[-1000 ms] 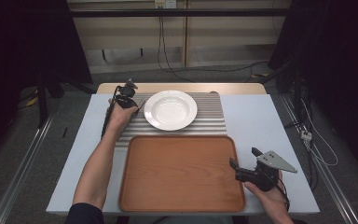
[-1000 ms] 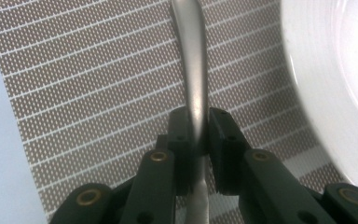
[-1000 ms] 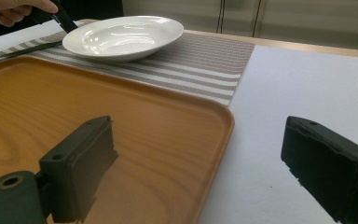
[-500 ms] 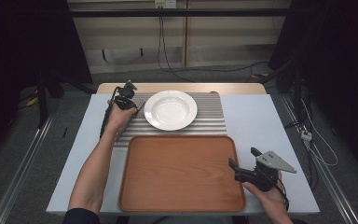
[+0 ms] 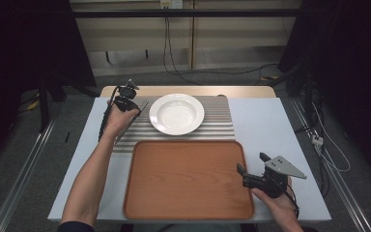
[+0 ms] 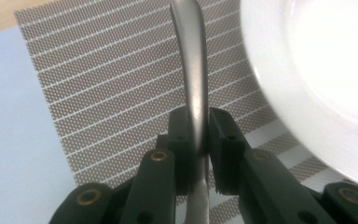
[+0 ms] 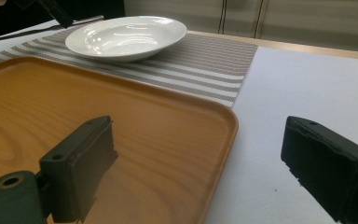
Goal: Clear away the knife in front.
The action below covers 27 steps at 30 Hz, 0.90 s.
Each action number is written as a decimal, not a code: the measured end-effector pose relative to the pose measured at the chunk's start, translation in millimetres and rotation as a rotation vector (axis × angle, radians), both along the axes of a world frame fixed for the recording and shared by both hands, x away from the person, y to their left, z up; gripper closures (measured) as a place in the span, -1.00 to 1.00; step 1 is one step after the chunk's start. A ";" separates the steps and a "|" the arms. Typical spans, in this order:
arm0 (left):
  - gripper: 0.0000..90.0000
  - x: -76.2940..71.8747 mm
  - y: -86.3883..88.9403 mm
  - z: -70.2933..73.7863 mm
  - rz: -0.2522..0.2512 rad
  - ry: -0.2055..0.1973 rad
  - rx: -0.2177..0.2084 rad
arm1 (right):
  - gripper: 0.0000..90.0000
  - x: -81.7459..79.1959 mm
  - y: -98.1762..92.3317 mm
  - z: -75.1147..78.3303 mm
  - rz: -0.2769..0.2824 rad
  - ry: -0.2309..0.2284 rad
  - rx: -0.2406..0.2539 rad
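Cutlery handle [image 6: 193, 70], a slim grey metal piece, is pinched between the fingers [image 6: 182, 140] of our left gripper [image 5: 125, 99], which close narrowly on it. Its long axis runs straight out from the fingers and curves at the far end; which utensil it is we cannot tell. It sits over the striped placemat [image 5: 217, 123], just beside the left rim of the white plate [image 5: 176, 113]. Our right gripper [image 5: 253, 169], fingers wide and holding nothing, rests at the right edge of the wooden tray [image 5: 188, 179], well apart from the plate, so we judge the left hand nearer for any placing. Mat and tray lie on a pale worktop [image 5: 270, 125]; cables trail over the floor beyond.
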<state>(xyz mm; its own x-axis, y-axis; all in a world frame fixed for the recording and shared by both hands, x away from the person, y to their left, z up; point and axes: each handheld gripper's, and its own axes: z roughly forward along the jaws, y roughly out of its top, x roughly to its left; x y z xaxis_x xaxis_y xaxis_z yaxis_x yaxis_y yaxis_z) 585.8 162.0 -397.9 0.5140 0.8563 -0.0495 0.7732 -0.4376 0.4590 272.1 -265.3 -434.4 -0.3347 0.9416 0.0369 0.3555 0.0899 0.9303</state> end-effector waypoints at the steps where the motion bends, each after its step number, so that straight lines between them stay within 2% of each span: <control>1: 0.78 -1.5 0.4 2.2 0.002 -0.003 -0.003 | -0.79 0.0 0.2 0.1 0.000 0.000 0.001; 4: 0.78 -6.0 2.7 7.5 -0.001 -0.003 -0.035 | -0.79 -0.8 0.6 0.5 0.004 -0.004 -0.003; 6: 0.78 -10.2 2.3 11.9 -0.009 -0.009 -0.022 | -0.79 -1.1 0.2 0.6 0.004 -0.004 -0.001; 7: 0.78 -11.8 2.6 13.6 -0.013 -0.025 -0.013 | -0.79 -1.0 0.1 0.6 0.003 -0.003 -0.001; 8: 0.78 -13.7 2.8 15.1 -0.007 -0.023 -0.029 | -0.79 -1.0 0.1 0.6 0.003 -0.003 -0.001; 15: 0.78 -25.7 10.5 22.6 -0.036 -0.059 -0.022 | -0.80 0.0 0.3 0.5 0.001 -0.005 -0.006; 19: 0.78 -30.1 12.3 24.5 -0.041 -0.059 -0.020 | -0.80 0.1 0.4 0.5 0.000 -0.007 -0.006; 27: 0.78 -48.2 6.5 33.4 -0.076 -0.089 -0.058 | -0.80 0.2 1.4 0.3 0.003 -0.005 -0.009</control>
<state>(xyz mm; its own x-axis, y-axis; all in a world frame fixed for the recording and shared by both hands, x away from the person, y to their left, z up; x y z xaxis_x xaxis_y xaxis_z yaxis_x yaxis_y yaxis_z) 537.6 168.5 -364.5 0.5823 0.8115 -0.0487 0.6935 -0.4645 0.5507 272.2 -263.9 -434.1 -0.3378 0.9408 0.0268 0.3505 0.0994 0.9313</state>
